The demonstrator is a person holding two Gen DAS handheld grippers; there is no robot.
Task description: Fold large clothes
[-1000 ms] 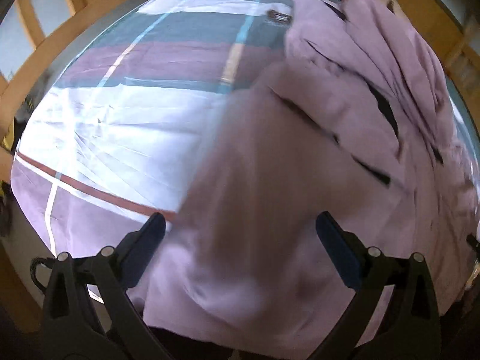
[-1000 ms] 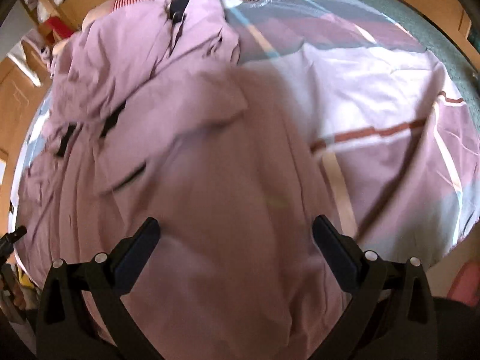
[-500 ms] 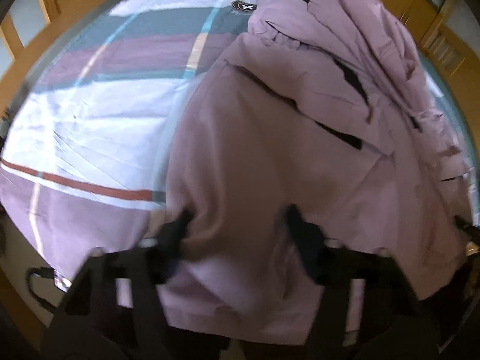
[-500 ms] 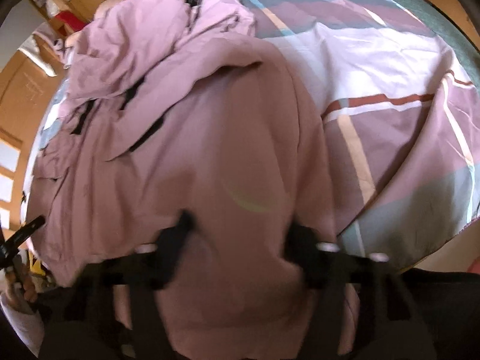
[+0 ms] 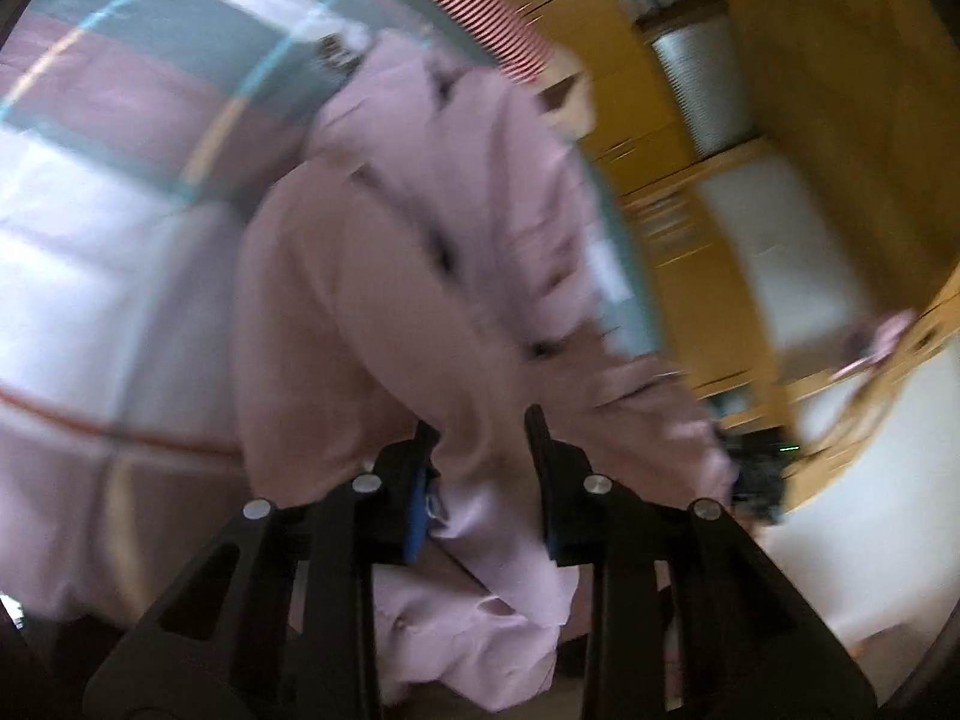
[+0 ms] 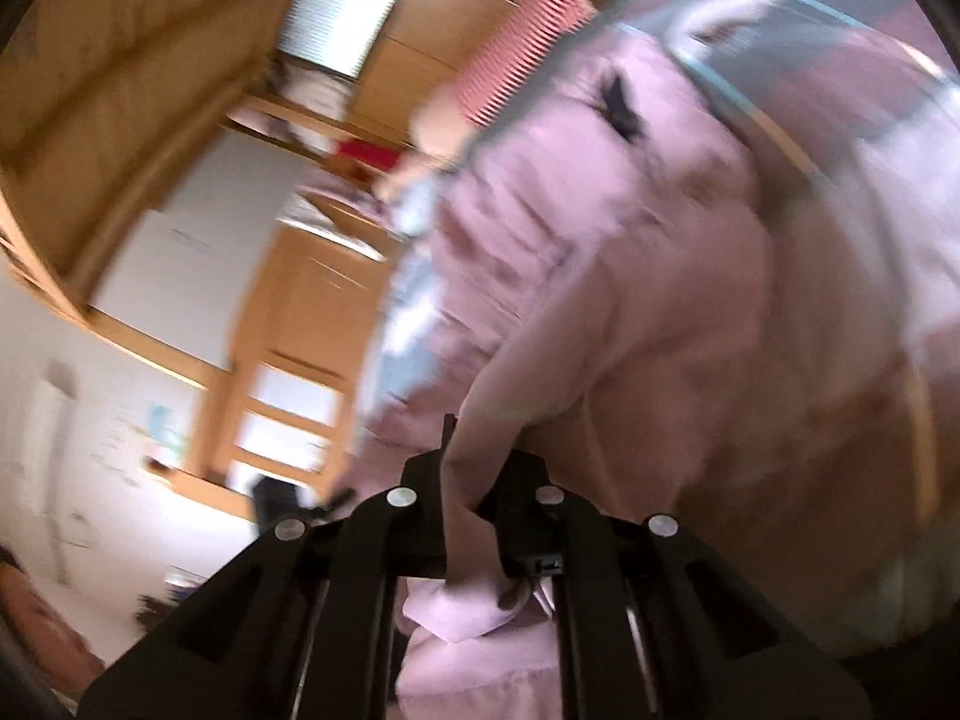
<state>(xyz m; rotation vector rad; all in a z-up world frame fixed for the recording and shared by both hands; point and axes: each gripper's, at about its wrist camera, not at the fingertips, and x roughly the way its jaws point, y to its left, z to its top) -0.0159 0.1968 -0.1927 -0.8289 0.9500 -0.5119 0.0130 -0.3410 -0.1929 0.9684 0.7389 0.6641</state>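
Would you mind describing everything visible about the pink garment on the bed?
The pink garment is a large, soft, mauve-pink piece of matte woven-looking cloth with dark slits or tabs across it. It lies crumpled on the plaid bedsheet, its near edge pulled up. The left gripper and right gripper have just been closing, and each pinches a fold of that edge. Both views are blurred, so finer details cannot be made out.

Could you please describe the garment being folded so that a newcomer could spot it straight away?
Start from the bed with the wide-striped sheet. The pink jacket lies heaped along one side of it, its near edge gathered in the left tool and the right tool. It is plain pink with short black marks, unlike the banded sheet beneath.
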